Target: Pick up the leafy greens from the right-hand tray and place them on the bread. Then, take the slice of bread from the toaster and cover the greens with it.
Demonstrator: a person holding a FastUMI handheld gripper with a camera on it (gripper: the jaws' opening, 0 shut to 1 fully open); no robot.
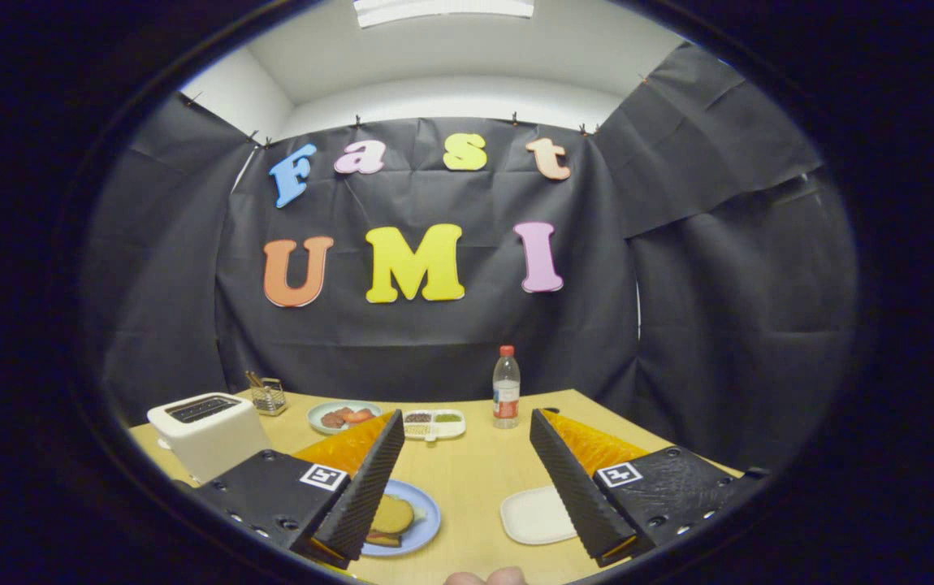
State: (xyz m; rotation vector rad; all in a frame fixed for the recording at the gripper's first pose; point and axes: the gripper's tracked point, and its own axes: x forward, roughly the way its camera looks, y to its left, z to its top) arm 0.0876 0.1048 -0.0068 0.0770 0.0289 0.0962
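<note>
Claw (467, 479) spread wide, nothing between fingers, held above worktop (467, 479). Fingertip of a hand (486, 577) just behind claw. Blue plate (422, 520) w/ bread (392, 515) under left finger; white tray (534, 515) by right finger, greens not discernible. Toaster (207, 431) left of left finger. Beyond the tips: plate w/ reddish food (343, 416), divided dish (433, 423), bottle (506, 387), wire holder (269, 396).
</note>
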